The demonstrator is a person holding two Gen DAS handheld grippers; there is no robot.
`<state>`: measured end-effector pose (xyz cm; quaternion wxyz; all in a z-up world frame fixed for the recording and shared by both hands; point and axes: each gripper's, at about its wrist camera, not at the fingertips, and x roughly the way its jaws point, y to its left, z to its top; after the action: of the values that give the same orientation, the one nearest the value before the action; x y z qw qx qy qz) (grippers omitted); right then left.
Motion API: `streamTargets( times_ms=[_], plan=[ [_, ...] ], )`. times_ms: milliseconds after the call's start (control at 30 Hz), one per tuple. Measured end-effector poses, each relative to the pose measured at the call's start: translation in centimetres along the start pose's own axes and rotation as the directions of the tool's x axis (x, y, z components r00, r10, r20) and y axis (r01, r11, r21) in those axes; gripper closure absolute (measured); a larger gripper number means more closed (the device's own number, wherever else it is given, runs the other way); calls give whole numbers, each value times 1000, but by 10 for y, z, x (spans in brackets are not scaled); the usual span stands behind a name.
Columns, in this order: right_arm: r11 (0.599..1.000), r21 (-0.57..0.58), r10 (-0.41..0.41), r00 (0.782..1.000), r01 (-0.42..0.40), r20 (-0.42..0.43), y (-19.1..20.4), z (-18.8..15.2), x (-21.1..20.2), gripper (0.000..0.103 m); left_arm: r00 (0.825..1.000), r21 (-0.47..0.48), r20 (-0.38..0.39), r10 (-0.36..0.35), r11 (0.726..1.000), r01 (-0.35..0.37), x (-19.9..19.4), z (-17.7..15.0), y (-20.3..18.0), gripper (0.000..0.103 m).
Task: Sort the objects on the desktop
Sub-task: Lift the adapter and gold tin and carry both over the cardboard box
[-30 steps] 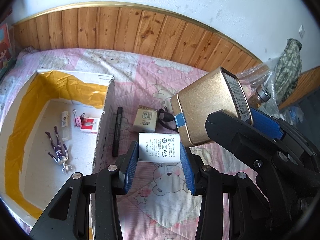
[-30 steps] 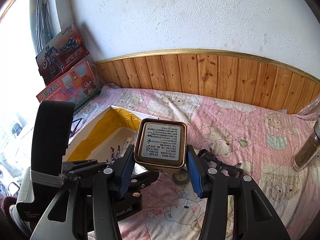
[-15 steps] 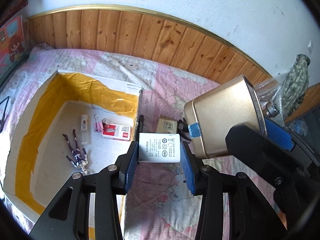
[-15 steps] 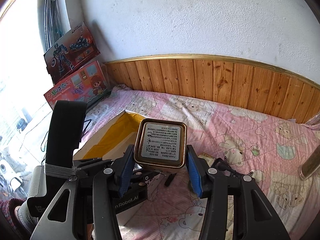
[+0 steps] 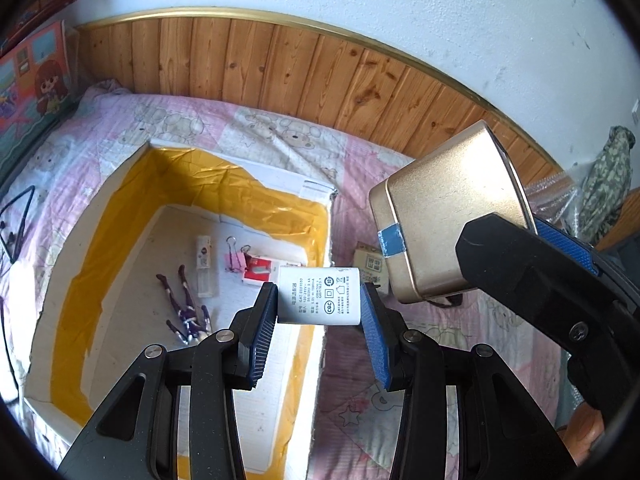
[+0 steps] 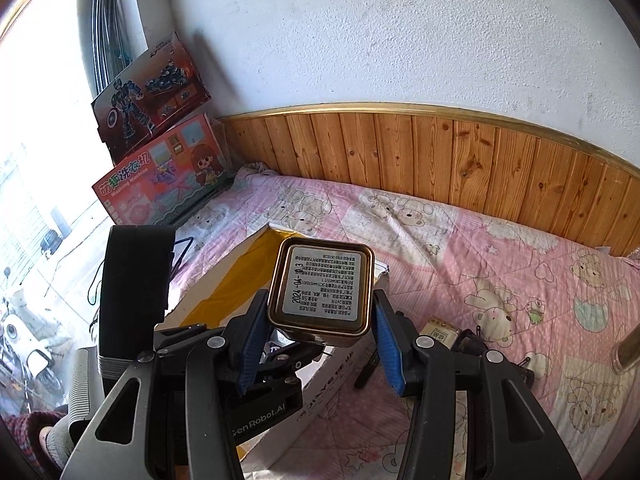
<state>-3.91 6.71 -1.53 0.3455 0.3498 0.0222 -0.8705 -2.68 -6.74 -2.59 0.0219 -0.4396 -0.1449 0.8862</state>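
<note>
My left gripper (image 5: 319, 300) is shut on a white power adapter (image 5: 319, 295) and holds it in the air over the right wall of a white box with yellow lining (image 5: 120, 200). My right gripper (image 6: 320, 320) is shut on a gold tin (image 6: 322, 288), label side toward the camera, and holds it above the box's edge (image 6: 240, 264). The tin also shows in the left wrist view (image 5: 448, 216), to the right of the adapter. In the box lie a red-and-white pack (image 5: 260, 274), a pink binder clip (image 5: 236, 258), a white tube (image 5: 204, 264) and a purple keychain figure (image 5: 188, 312).
A small beige box (image 5: 370, 264) and a black cable (image 6: 476, 340) lie on the pink bear-print quilt (image 6: 480, 248) right of the box. A black pen (image 6: 366, 368) lies by the box wall. Toy boxes (image 6: 160, 184) lean at the left wall. A wood-panel wall runs behind.
Both grippers have moved left and up with their loads. The adapter now hangs over the box's right wall instead of over the quilt; the tin is now near the box.
</note>
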Motion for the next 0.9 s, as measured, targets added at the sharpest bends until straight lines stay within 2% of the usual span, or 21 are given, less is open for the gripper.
streamTargets(
  times_ms=[267,400,467,600,733,900],
  plan=[
    [1000,-24,-3,1000,3,-22,12,13,18,52,1000,-40,4,18,999,-18,1,14,29,60],
    [999,-42,-9,999,7,-43,17,16,30,52,999,-85,2,36,996,-36,4,21,51,60],
    [998,-56,-11,998,8,-59,19,17,39,52,1000,-122,-15,23,992,-25,7,23,62,60],
    [996,-91,-20,995,11,-102,25,15,59,52,997,-221,-73,-5,975,-11,22,22,85,60],
    [992,-129,-21,986,0,-165,31,9,84,52,995,-272,-99,27,961,-53,29,20,101,60],
    [980,-199,-37,964,-18,-264,39,-6,118,52,987,-365,-156,40,926,-96,41,13,125,60]
  ],
)
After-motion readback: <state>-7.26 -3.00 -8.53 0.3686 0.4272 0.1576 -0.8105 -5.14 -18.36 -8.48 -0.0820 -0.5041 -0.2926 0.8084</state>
